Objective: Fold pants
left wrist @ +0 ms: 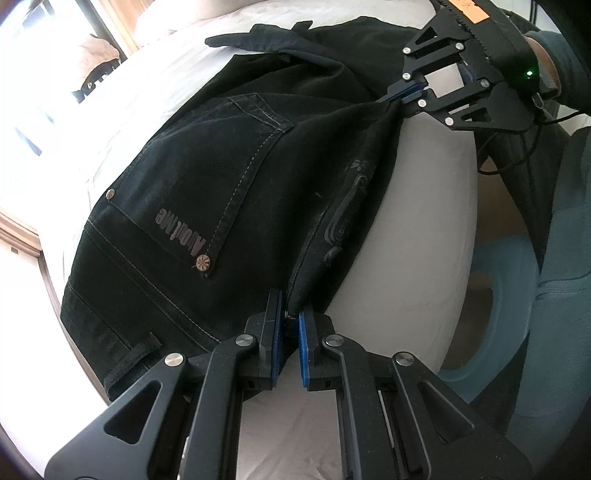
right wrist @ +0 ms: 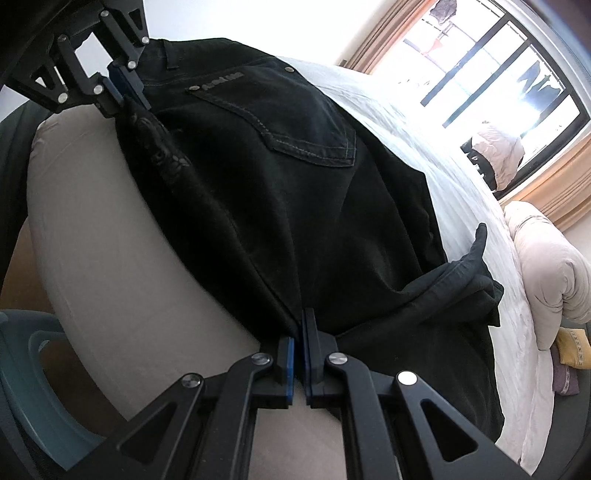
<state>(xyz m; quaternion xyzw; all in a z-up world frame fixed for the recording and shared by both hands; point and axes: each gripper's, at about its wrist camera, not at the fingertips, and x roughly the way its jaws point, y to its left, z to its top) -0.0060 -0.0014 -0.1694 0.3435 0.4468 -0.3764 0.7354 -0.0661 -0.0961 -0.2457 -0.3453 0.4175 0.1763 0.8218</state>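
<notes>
Black pants (left wrist: 207, 177) lie on a white bed (left wrist: 417, 206), folded at its near edge. The left gripper (left wrist: 290, 317) is clamped on their waistband end; the right gripper (right wrist: 300, 332) pinches the fold further along. The back pocket (left wrist: 207, 206) bears upside-down lettering, seemingly "AboutMe".

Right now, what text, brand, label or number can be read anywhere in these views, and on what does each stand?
"AboutMe", as best it reads, printed upside down on the back pocket of the black pants.
Same print on that pocket in the right wrist view: too small to read.
Faded dark motif on the pants' folded edge: no readable words.
Orange sticker on the right gripper: marks cut off, unreadable.
</notes>
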